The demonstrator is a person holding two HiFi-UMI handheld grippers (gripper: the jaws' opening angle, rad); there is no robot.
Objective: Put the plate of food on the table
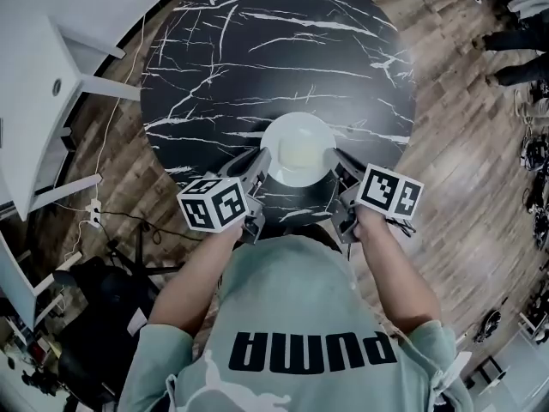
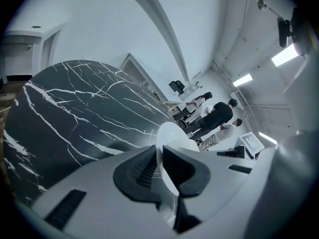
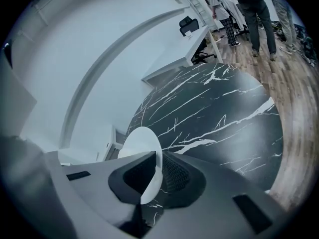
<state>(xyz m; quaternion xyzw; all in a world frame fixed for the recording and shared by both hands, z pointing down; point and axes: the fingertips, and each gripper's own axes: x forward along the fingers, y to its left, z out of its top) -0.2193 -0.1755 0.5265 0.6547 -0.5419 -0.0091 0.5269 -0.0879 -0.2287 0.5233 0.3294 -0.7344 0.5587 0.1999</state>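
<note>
Round black marble tabletop (image 1: 257, 50) with white veins, on a wood floor (image 1: 463, 161), white walls around.

- White plate (image 1: 296, 148) sits over the near-centre of the tabletop, just in front of the person. Pale food (image 1: 300, 154) lies in its middle.
- Left tongs (image 1: 257, 166) clamp the plate's left rim and right tongs (image 1: 336, 163) clamp its right rim. It is a two-sided carry grip.
- Step in hand, as I judge it: the set-down. The plate is already over the tabletop, not at its edge.
- No view shows whether the plate's base touches the marble or hangs just above it.
- Next move calls for lowering both sides evenly, keeping the plate level so the food stays put. Then spread both pairs of jaws and draw the tongs out sideways, clear of the rim.

View differences:
- Head view alone shows the food and the plate's place on the tabletop.
- Left gripper view shows the rim (image 2: 172, 133) edge-on, pinched between the jaws of the left tongs (image 2: 160, 161). People (image 2: 214, 116) stand far off in the room.
- Right gripper view shows the same pinch on the plate (image 3: 142, 143) by the right tongs (image 3: 158, 166). Bare marble lies beyond, then floor at far right.
- Neither gripper view shows the food.
</note>
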